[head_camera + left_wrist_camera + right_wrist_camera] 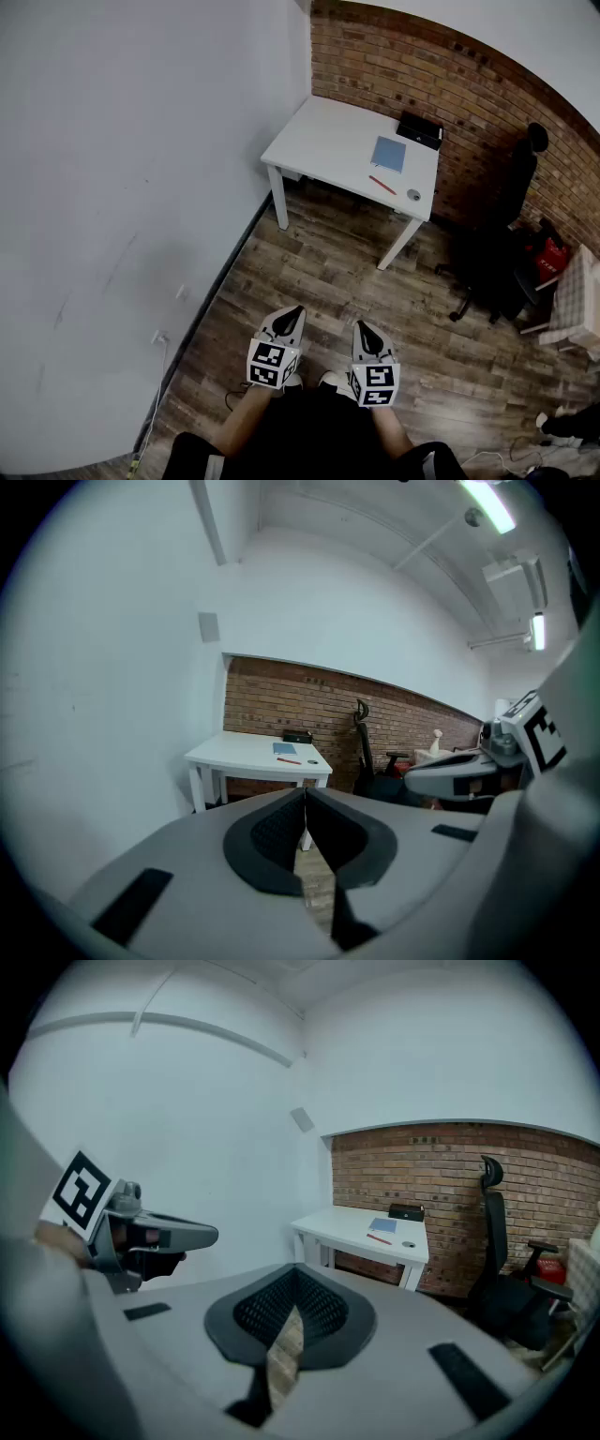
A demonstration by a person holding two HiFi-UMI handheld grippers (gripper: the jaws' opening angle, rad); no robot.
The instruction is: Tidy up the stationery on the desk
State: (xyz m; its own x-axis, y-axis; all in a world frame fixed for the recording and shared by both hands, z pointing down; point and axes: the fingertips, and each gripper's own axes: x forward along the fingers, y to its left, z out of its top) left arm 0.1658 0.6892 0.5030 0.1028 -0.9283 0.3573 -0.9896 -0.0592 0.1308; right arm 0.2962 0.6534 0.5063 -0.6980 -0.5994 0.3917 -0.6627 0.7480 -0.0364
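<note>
A white desk [328, 141] stands in the far corner against the brick wall. On it lie a blue notebook [389, 153], a red pen [382, 185], a small round grey item [413, 195] and a black box [419, 129]. Both grippers hang low in front of the person, over the wooden floor and well short of the desk. My left gripper [296, 310] is shut and empty, and my right gripper [362, 327] is shut and empty too. The left gripper view shows closed tips [305, 794] pointing at the desk [244, 752]. In the right gripper view the tips [295, 1274] also meet.
A black office chair [497, 262] stands right of the desk, with a red object [551, 255] beside it. A white wall [141, 187] runs along the left. Wood flooring [328, 272] lies between the person and the desk. Cables lie on the floor at lower right.
</note>
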